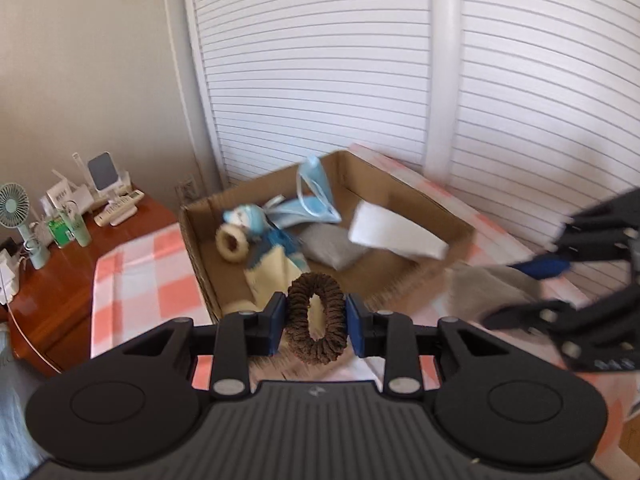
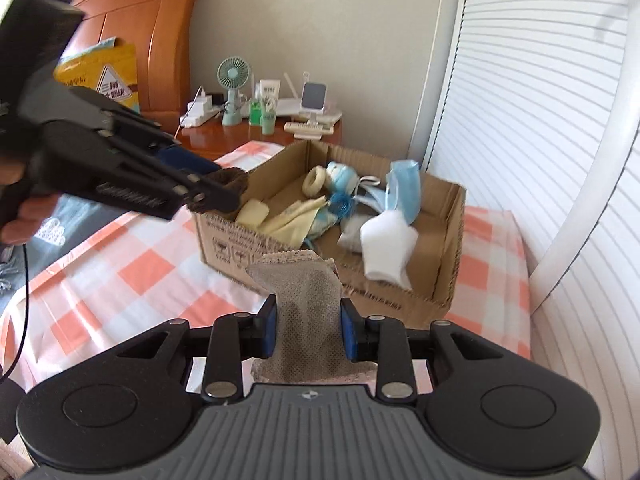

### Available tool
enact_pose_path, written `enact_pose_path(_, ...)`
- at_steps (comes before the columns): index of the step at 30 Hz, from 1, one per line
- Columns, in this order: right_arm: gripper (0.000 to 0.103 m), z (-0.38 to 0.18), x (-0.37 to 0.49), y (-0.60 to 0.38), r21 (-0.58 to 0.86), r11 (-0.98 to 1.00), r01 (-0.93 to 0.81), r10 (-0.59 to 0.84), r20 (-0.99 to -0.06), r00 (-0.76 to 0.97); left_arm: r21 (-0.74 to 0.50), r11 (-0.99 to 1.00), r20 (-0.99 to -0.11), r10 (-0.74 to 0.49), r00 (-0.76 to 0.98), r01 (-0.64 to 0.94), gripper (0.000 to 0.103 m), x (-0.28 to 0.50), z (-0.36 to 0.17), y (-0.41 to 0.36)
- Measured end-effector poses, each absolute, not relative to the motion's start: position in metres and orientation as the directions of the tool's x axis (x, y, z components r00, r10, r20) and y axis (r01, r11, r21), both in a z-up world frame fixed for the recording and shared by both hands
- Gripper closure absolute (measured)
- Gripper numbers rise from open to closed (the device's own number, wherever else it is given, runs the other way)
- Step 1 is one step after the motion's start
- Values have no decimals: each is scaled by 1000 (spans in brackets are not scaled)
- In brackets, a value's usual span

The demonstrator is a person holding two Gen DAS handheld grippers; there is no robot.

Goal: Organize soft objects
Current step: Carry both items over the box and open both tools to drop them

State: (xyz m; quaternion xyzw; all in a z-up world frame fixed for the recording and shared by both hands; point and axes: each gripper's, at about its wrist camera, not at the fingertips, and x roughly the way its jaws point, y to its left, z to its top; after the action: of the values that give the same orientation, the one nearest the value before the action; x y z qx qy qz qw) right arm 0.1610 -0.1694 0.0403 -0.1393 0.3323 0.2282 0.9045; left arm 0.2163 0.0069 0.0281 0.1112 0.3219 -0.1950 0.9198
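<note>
Home bedroom. A bed under an orange-and-white checked cover meets a wooden headboard; a wooden nightstand at its corner carries a small fan and chargers. White louvred closet doors run along the bed's far edge.

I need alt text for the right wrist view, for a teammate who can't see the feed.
The right gripper has its jaws shut on a grey-brown mesh cloth, above a bed with an orange-and-white checked cover. Ahead sits an open cardboard box holding a blue face mask, a white sock and other soft items. At left, the left gripper holds a brown scrunchie.
</note>
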Motion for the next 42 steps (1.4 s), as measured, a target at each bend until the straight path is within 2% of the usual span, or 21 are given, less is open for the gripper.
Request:
enact_pose_path(1,68,43,161,-171,-105,859,-501,318,-658,683,79,908,-630,-274,727,411,72,226,29,7)
enact_pose_path(5,68,49,165,-175,-105,868,-485,310,-648,695,131,940,-604,-176,777,315,53,263,21,7)
enact_pose_path(7,68,50,165,-176,-104,871,-481,307,-648,697,140,952,-600,-136,788,271,35,273,16,9)
enact_pose_path(8,68,50,166,-177,-103,872,-479,306,-649,696,134,958,-603,-124,788,254,18,274,13,11)
enact_pose_path(9,68,50,167,-177,-105,873,-476,302,-651,697,127,963,-596,-117,794,237,10,272,12,14)
enact_pose_path(11,68,50,168,-177,-106,874,-474,299,-652,696,113,966,-565,-129,815,232,9,260,12,19)
enact_pose_path(14,68,51,171,-175,-99,877,-471,300,-652,696,112,967,-566,-126,814,227,5,239,15,22)
enact_pose_path(15,68,52,172,-174,-95,878,-470,302,-652,695,110,970,-560,-121,820,218,1,230,16,23)
enact_pose_path(28,68,59,238,-137,-56,907,-417,267,-689,673,33,989,-539,-105,836,146,1,153,24,38)
enact_pose_path(37,66,37,313,-105,-33,944,-327,199,-735,648,54,996,-514,-27,857,64,1,144,20,54)
enact_pose_path(39,57,32,324,-103,-13,955,-297,191,-741,644,58,996,-515,-23,857,62,1,145,18,56)
enact_pose_path(41,29,29,329,-101,-14,957,-290,184,-745,641,61,996,-522,-19,853,60,1,147,16,57)
enact_pose_path(42,23,28,328,-100,-15,958,-288,182,-742,645,62,996,-522,-20,853,61,1,147,16,57)
